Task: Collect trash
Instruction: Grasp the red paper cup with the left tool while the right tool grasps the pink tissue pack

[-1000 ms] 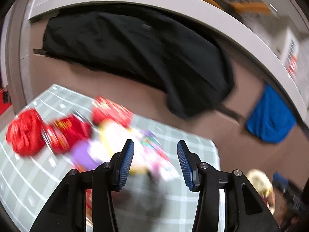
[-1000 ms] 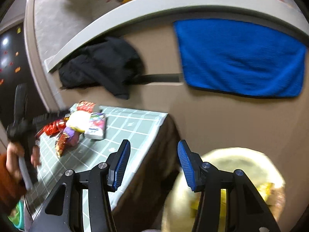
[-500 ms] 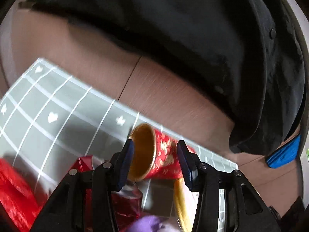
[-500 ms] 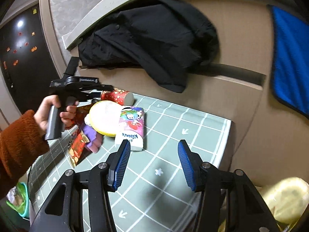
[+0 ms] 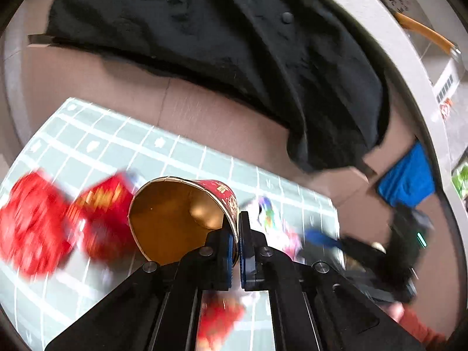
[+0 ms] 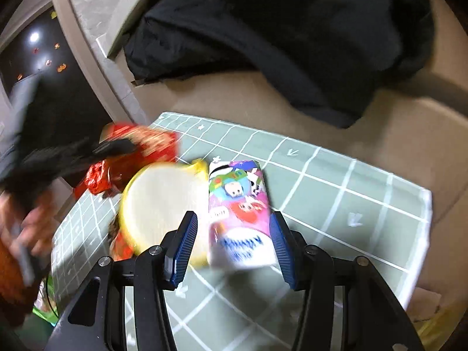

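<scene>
Two grippers engaged. Left gripper (image 5: 237,244) is pinched thin on the rim wall of the red paper cup (image 5: 181,219), one finger inside, so I judge the cup can lift without crushing (red wrappers (image 5: 35,228) blur beyond it). Right gripper (image 6: 231,245) gapes wide, straddling the tissue pack (image 6: 239,213) mid-table (image 6: 365,204), beside the yellow lid (image 6: 161,204), holding nothing.

green checked table (image 6: 336,193) carries tissue pack (image 6: 239,213), yellow lid (image 6: 161,201), red wrappers (image 5: 32,225)
</scene>
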A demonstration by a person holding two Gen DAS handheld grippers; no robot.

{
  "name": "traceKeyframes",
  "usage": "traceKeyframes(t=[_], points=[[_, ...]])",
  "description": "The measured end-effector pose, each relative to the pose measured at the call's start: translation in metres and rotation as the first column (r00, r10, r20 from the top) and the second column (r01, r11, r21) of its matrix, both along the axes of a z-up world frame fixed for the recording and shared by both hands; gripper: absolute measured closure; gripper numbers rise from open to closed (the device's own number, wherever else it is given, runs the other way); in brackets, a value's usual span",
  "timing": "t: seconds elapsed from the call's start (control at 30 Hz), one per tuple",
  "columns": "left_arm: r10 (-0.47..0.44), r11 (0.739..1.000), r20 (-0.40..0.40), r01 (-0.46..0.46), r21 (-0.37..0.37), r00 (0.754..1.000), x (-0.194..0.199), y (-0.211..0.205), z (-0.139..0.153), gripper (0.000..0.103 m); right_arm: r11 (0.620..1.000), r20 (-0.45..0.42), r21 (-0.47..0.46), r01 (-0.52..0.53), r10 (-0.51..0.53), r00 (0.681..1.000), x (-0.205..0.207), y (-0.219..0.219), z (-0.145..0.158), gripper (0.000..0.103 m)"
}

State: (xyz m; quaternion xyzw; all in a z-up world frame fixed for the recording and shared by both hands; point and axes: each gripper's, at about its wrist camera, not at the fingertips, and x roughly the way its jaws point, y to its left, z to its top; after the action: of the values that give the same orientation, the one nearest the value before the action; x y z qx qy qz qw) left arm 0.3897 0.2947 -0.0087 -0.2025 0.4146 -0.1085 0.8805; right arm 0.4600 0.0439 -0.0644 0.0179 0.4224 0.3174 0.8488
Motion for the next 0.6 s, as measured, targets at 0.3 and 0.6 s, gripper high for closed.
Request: traceKeyframes(t=[0.3, 0.6], points=[[0.09, 0.996, 0.022, -0.09, -0.027, 0.996, -0.113, -0.003, 0.0, 0.1, 0.986, 0.006, -0.161, -0.037, 0.038, 0.999, -0.019, 0.024, -0.016, 0.053], [0.067, 0.998, 0.068, -0.068, 0.012, 0.995, -0.189, -0.034, 0.003, 0.1, 0.975, -0.02, -0.209, -0.076, 0.073, 0.997, -0.106, -0.02, -0.011, 0.053]])
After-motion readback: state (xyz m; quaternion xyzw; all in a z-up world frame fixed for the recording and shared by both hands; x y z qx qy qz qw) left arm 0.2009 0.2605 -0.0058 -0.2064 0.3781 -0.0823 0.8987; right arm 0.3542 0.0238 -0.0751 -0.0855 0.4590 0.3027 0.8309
